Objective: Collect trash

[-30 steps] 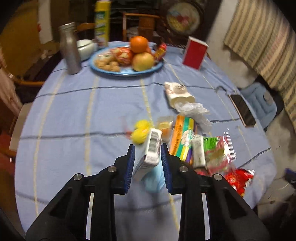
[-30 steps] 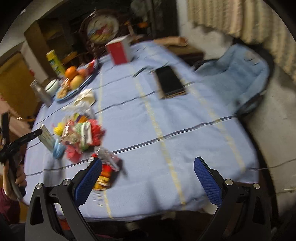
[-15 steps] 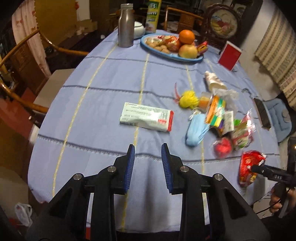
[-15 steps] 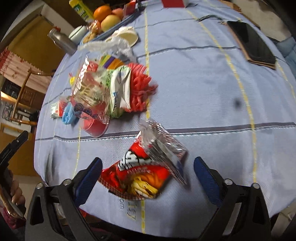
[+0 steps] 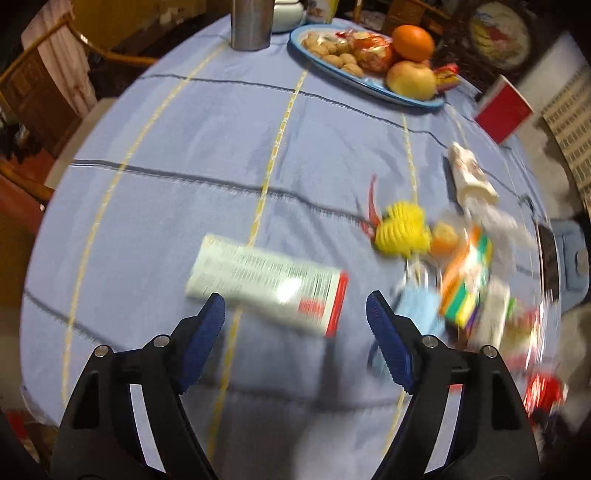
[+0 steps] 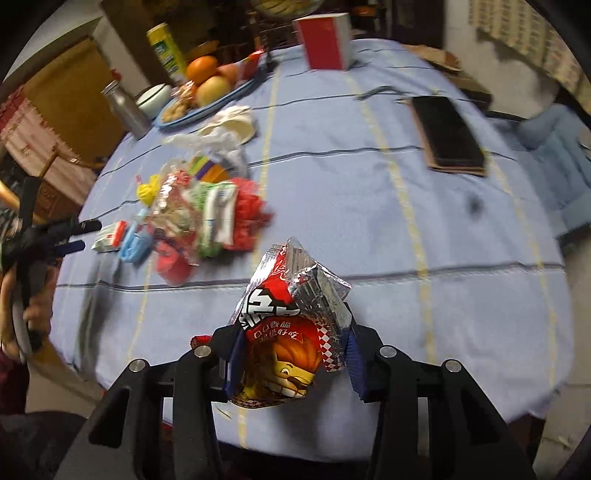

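My right gripper (image 6: 291,358) is shut on a red snack bag (image 6: 284,332) with a torn silver top, held above the table's near edge. My left gripper (image 5: 295,321) is open and empty, just short of a white carton with a red end (image 5: 266,284) lying flat on the blue tablecloth (image 5: 184,155). A pile of trash lies to its right: a yellow ribbon ball (image 5: 402,229), a blue face mask (image 5: 417,306), colourful wrappers (image 5: 469,280) and a paper cup (image 5: 469,177). The pile (image 6: 207,210) and left gripper (image 6: 79,236) also show in the right wrist view.
A blue plate of fruit and nuts (image 5: 369,55), a steel flask (image 5: 251,22) and a red box (image 5: 504,110) stand at the far side. A phone (image 6: 447,136) lies at the right. A wooden chair (image 5: 40,92) stands left of the table.
My left gripper let go of the white carton, which now lies on the cloth, then opened wide and moved close to it. My right gripper closed on the red snack bag and lifted it.
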Available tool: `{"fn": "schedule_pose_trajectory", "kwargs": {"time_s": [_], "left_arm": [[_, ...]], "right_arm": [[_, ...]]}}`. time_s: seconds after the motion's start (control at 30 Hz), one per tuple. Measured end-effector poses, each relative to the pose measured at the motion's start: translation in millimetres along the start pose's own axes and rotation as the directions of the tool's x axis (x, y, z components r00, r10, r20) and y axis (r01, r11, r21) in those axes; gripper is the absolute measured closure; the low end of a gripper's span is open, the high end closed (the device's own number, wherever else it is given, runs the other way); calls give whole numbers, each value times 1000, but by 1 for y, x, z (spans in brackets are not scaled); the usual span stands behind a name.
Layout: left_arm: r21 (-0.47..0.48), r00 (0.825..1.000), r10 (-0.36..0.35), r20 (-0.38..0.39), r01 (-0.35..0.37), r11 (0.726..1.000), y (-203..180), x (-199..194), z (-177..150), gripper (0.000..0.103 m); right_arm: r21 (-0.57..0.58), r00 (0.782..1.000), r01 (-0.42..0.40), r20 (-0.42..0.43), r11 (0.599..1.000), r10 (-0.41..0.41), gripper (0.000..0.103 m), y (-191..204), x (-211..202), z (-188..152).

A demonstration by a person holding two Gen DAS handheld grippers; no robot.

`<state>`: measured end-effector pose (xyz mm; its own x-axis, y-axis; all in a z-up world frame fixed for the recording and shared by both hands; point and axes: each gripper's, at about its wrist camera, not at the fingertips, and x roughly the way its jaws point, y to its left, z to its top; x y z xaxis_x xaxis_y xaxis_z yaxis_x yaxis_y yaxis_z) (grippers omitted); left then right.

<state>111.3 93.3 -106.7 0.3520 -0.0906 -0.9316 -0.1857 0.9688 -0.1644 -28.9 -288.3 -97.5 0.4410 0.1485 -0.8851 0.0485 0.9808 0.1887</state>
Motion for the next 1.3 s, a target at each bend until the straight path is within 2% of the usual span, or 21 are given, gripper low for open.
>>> {"fn": "schedule_pose_trajectory", "kwargs": {"time_s": [0.1, 0.2, 0.3, 0.4, 0.5, 0.6, 0.73, 0.83, 0.87, 0.93, 0.97, 1.0, 1.03, 1.13, 1.17, 1.2, 1.23, 1.27, 1.3], "left_arm": [[-1, 999, 52, -8, -52, 999, -8, 18, 16, 26], [55, 991, 130, -12, -129, 990, -13, 28, 17, 26], [132, 985, 171, -4, -169, 977, -11, 24, 1, 26], [149, 980, 196, -13, -192, 970, 13, 12, -24, 26], [115, 982, 186, -35, -181, 977, 43, -3, -47, 26], [75, 988, 146, -55, -142, 987, 62, -15, -62, 26], [25, 996, 73, -54, -71, 997, 59, -18, -58, 25], [-75, 997, 11, -82, -17, 997, 57, -3, -41, 23], [-117, 996, 13, -92, -24, 993, 59, 5, -33, 23], [-190, 991, 60, -117, -82, 978, 63, 21, -21, 22], [-209, 990, 72, -122, -96, 973, 65, 25, -16, 17], [-220, 991, 81, -111, -104, 970, 64, 27, -13, 16], [-211, 987, 120, -109, -141, 967, 61, 30, -9, 16], [-162, 981, 182, -66, -191, 968, 50, 33, -8, 24], [-144, 979, 201, -47, -205, 968, 47, 32, -10, 32], [-121, 978, 209, -25, -210, 970, 44, 30, -13, 48], [-101, 980, 200, -8, -199, 975, 43, 27, -15, 57], [-92, 990, 143, 4, -142, 985, 44, 21, -19, 69], [-102, 995, 97, 12, -96, 990, 45, 17, -21, 74]], "right_arm": [[51, 999, 24, 20, 998, -25, 57, -16, -10, -8], [83, 999, 22, 34, 996, -24, 57, -20, -12, -10], [70, 999, -4, 35, 998, 2, 57, -12, -7, -4], [20, 999, -29, 27, 999, 28, 56, 5, 2, 5], [-40, 998, -55, 15, 998, 56, 56, 24, 9, 11], [-86, 997, -74, 6, 994, 75, 56, 36, 12, 16], [-101, 997, -75, 18, 992, 77, 56, 39, 9, 17], [-93, 998, -55, 27, 994, 58, 55, 32, 3, 16], [-89, 998, -48, 29, 995, 51, 55, 28, 2, 14], [-78, 999, -32, 36, 996, 34, 54, 21, -3, 11], [-69, 999, -19, 43, 997, 22, 54, 16, -7, 8], [-59, 999, -11, 49, 998, 14, 54, 11, -10, 7], [-47, 998, -5, 56, 999, 8, 54, 6, -13, 5], [-1, 996, -6, 83, 1000, 6, 55, -11, -22, 3], [6, 996, -10, 88, 1000, 9, 55, -15, -22, 4], [15, 995, -17, 95, 1000, 15, 55, -18, -23, 5], [17, 995, -22, 99, 1000, 20, 55, -19, -24, 6], [14, 994, -30, 104, 999, 28, 55, -21, -24, 10], [8, 994, -35, 108, 999, 34, 55, -21, -23, 13]]}}
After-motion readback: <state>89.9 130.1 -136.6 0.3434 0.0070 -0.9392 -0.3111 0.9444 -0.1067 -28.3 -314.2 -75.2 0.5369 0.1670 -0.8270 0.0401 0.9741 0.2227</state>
